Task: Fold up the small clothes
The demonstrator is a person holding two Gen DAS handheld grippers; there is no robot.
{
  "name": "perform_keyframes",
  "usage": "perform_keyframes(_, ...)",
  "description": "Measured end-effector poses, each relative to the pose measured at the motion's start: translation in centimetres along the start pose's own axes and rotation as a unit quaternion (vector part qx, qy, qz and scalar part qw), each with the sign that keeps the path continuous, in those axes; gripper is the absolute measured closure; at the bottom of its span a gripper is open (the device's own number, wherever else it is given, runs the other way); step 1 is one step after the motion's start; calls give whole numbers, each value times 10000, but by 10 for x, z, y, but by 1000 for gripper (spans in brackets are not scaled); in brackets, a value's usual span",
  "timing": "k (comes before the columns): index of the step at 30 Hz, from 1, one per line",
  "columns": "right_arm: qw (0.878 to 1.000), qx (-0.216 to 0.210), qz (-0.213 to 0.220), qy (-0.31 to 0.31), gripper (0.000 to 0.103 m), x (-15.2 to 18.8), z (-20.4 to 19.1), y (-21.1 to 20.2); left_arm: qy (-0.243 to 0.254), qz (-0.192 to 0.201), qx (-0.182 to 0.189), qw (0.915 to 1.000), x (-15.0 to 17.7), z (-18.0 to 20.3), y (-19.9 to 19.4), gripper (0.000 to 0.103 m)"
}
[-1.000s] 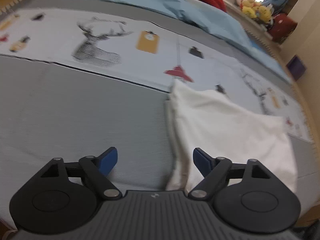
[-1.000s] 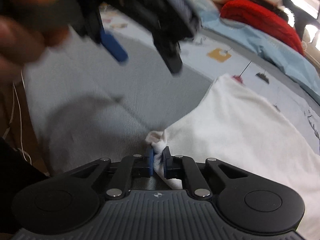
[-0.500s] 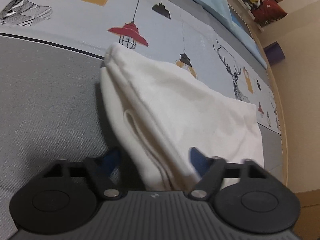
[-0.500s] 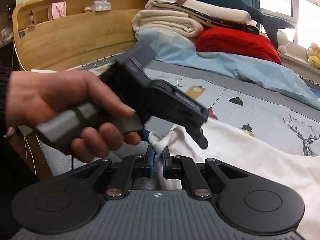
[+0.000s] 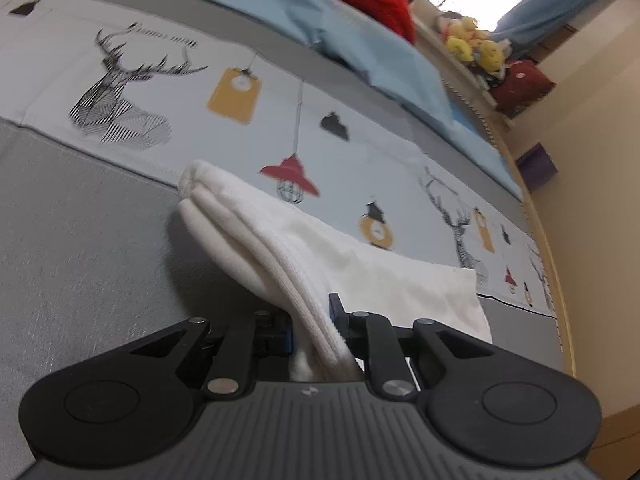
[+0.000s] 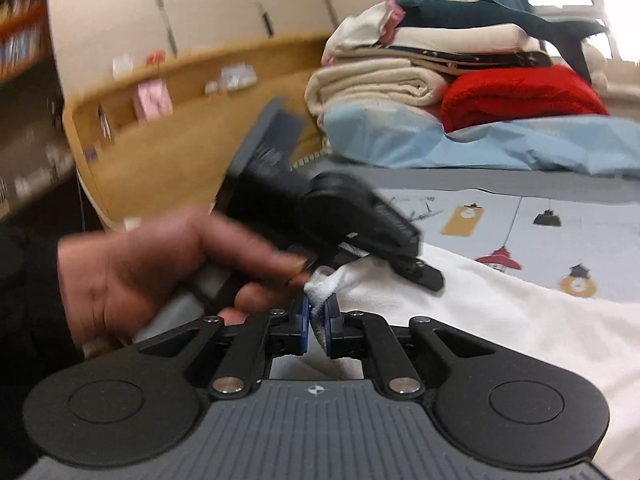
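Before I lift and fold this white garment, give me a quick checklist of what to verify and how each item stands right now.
1. Right gripper shut on garment corner: ok.
2. Left gripper on the folded edge; jaws have just been closing, pads pressing the layers: ok.
3. All layers caught in the left grip: cannot tell.
4. Rest of garment flat on the bed, nothing lying on it: ok.
5. Grippers well apart for a taut lift: not ok, the left sits close beside the right.

script on bedsheet [image 5: 168, 38] illegible
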State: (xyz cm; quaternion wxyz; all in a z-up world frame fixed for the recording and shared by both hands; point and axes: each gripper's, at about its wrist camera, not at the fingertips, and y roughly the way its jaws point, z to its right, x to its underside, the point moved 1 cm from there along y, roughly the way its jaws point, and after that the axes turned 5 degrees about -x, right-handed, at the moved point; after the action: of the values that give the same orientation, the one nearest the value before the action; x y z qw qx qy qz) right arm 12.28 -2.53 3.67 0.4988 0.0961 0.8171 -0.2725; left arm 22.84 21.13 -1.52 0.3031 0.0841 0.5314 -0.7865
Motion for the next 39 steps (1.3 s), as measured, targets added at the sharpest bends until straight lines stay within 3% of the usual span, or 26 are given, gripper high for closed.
perform_keyframes(3,9990,129,47,414,96,-2,15,-6,216,39,-52,9997,-2,18,5,86)
perform_keyframes(6,9974,369,114,602,96,-1,30,-22,337,174,198,9991,-3,42,7,86)
perform_keyframes(19,9885,1261,508,666,96,11,85,-123,1180,470,685,9895,34,185,48,86)
perform_keyframes(26,9768,1911,700,664,96,26,108,-181,1768,568,964,9779,65,254,65,85)
perform_keyframes(27,9742,2029,718,682,96,28,111,-189,1851,549,1004,9760,71,262,68,85)
perform_keyframes(29,9686,2268,717,728,96,33,117,-201,2057,447,1042,9720,82,275,74,73)
perform_keyframes(32,9544,2770,378,1050,96,44,136,-209,2374,392,979,9657,93,284,79,69)
perform_keyframes(37,9215,3415,-475,1790,95,68,171,-205,1859,472,988,9765,72,256,71,68)
perform_keyframes(39,9089,3504,-525,2200,90,75,182,-208,1640,495,895,9811,59,241,67,68)
